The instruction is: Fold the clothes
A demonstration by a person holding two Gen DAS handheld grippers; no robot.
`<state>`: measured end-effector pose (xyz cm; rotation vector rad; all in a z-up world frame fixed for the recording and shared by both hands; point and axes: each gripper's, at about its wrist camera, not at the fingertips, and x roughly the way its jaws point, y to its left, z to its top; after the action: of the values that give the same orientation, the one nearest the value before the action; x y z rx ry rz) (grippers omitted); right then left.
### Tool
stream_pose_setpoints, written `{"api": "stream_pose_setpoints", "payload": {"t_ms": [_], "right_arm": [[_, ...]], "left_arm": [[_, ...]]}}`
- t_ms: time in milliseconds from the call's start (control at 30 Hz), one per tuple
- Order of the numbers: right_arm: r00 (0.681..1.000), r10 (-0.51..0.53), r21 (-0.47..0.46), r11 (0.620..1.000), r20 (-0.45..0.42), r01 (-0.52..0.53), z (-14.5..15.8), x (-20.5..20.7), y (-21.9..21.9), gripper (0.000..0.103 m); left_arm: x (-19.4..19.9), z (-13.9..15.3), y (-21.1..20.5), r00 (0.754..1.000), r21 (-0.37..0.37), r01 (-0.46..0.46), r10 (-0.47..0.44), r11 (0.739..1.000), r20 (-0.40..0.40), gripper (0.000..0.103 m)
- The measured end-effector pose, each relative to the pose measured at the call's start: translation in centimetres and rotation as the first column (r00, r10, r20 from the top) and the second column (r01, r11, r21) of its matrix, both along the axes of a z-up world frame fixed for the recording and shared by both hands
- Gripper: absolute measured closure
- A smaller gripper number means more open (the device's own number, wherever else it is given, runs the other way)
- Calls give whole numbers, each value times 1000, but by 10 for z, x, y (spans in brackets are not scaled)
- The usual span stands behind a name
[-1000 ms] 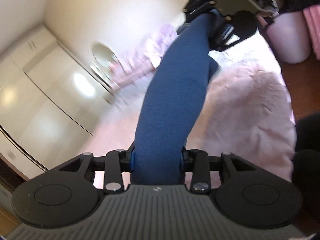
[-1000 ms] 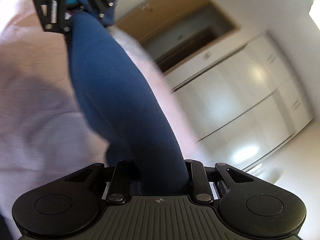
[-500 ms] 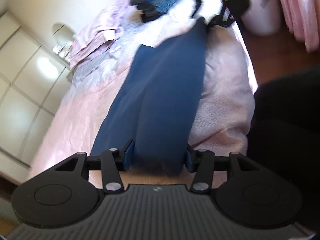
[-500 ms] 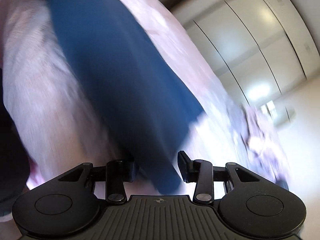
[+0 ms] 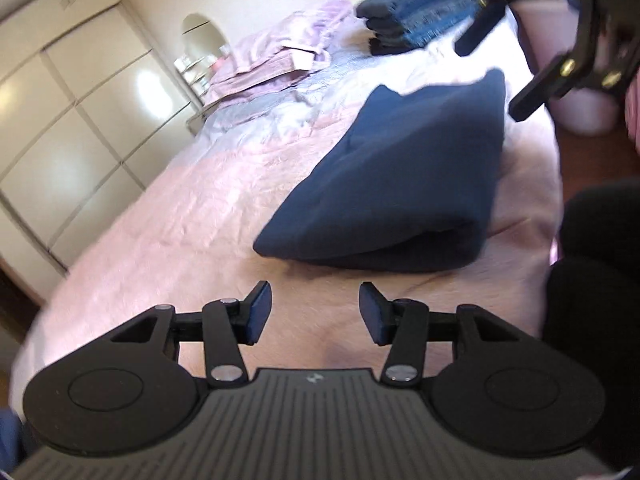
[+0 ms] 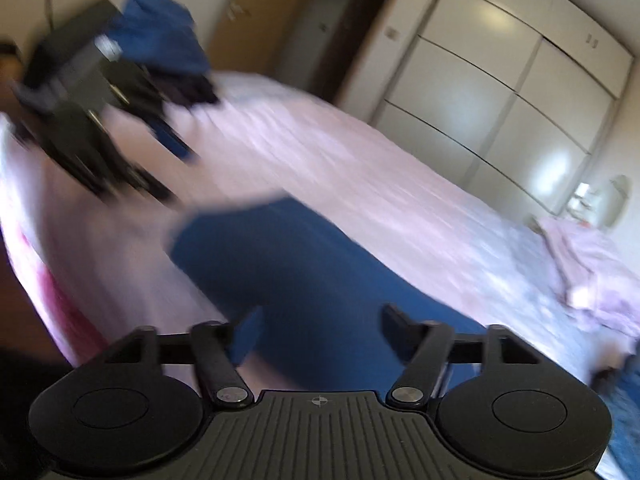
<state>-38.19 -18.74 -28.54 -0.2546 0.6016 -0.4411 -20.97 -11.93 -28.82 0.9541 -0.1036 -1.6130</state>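
Note:
A dark blue garment [image 5: 404, 188] lies folded on the pink bed cover [image 5: 192, 232], its thick folded edge toward me. My left gripper [image 5: 314, 312] hovers open just short of that edge, nothing between its fingers. In the right wrist view the same blue garment [image 6: 304, 280] stretches under and ahead of my right gripper [image 6: 320, 330], which is open and empty just above the cloth. The right gripper [image 5: 520, 44] also shows at the top right of the left wrist view, beyond the garment. The left gripper [image 6: 160, 160] appears blurred at the upper left of the right wrist view.
A stack of folded blue clothes [image 5: 420, 12] and a crumpled lilac cloth [image 5: 280, 56] lie at the far end of the bed. White wardrobe doors [image 5: 68, 112] line the far side. A pink bin [image 5: 576, 108] stands on the wooden floor. A person's dark clothing [image 5: 592, 280] is beside the bed edge.
Both grippers held the blue garment stretched between them, lowered it onto the bed, then opened and let it go. It now lies folded on the cover.

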Motion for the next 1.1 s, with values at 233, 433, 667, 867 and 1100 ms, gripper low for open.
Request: {"api": "stream_pose_setpoints", "payload": {"t_ms": [233, 433, 667, 867, 1100], "right_arm": [[1000, 24, 102, 994, 7, -24, 18, 66, -7, 33], [1000, -25, 173, 985, 0, 25, 1, 64, -20, 33], [997, -46, 291, 956, 63, 25, -9, 67, -22, 32], [994, -60, 289, 957, 95, 31, -10, 61, -9, 32], [994, -64, 358, 933, 86, 29, -31, 66, -17, 32]], "left_arm": [[2, -30, -62, 983, 22, 140, -142, 990, 120, 61], [2, -42, -86, 935, -34, 250, -232, 968, 269, 63], [-1, -55, -99, 820, -98, 405, -313, 909, 479, 92], [-1, -55, -125, 793, -166, 453, -311, 876, 525, 93], [15, -96, -138, 725, 28, 470, -404, 882, 558, 92]]}}
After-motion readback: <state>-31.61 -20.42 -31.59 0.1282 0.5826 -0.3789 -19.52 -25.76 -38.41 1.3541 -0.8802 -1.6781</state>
